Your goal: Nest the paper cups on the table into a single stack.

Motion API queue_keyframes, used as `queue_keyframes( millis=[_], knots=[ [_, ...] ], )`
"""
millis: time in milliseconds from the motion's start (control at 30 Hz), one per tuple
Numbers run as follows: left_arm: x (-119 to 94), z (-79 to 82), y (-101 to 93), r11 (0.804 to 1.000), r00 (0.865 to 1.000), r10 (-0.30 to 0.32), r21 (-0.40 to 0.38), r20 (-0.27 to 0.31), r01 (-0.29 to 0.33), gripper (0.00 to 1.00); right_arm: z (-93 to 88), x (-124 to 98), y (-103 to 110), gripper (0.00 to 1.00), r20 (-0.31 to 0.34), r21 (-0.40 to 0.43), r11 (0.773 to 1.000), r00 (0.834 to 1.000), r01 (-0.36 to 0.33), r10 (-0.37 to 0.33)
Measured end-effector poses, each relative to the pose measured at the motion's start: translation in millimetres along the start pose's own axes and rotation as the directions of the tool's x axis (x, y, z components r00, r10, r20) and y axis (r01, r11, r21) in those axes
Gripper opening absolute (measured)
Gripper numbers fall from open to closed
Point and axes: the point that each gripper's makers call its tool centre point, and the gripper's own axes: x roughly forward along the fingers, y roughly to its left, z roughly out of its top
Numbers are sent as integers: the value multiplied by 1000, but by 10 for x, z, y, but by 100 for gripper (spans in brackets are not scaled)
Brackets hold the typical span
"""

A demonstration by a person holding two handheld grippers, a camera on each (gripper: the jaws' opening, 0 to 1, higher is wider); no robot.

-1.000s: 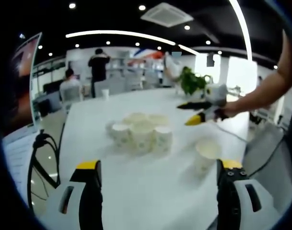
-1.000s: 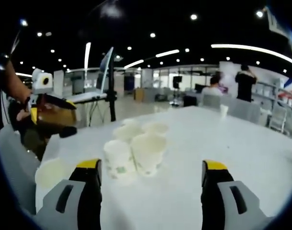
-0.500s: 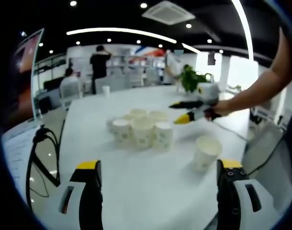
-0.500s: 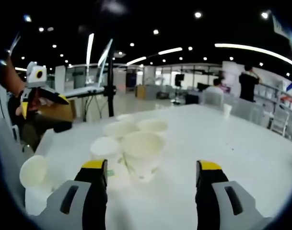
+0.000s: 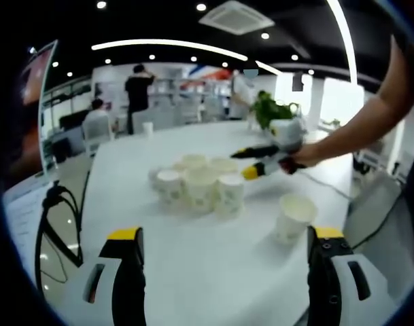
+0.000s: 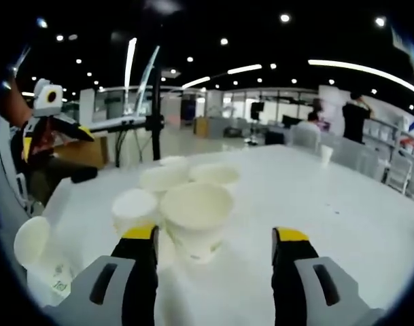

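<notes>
A cluster of several white paper cups (image 5: 196, 183) stands upright mid-table, and one lone cup (image 5: 294, 217) stands apart to its right. My left gripper (image 5: 226, 234) hangs open, well short of the cups. From the right, held in a hand, my right gripper (image 5: 257, 161) hovers open just above and beside the cluster. In the right gripper view, the nearest cup (image 6: 195, 219) of the cluster sits close ahead of my open right gripper (image 6: 215, 234), between the lines of its jaws. The lone cup (image 6: 31, 241) lies far left, below the left gripper (image 6: 47, 125).
The white table (image 5: 193, 272) runs far back, where a small cup (image 5: 147, 128) stands alone. A green plant (image 5: 271, 112) sits behind the right hand. Cables (image 5: 54, 204) hang off the table's left edge. People stand and sit in the background.
My right gripper has moved closer to the cluster, so the nearest cup looms larger between its jaws. My left gripper has barely moved.
</notes>
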Motion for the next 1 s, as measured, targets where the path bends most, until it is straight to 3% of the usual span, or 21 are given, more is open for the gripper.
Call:
queue_keyframes(
  millis=[767, 1000],
  knots=[
    [-1, -88, 25, 1000, 1000, 6, -16, -14, -6, 98, 17, 317, 118, 56, 21, 71, 996, 999, -50, 49],
    [-5, -108, 39, 1000, 1000, 9, -21, -17, -9, 98, 0, 372, 147, 49, 14, 76, 995, 998, -62, 61]
  ],
)
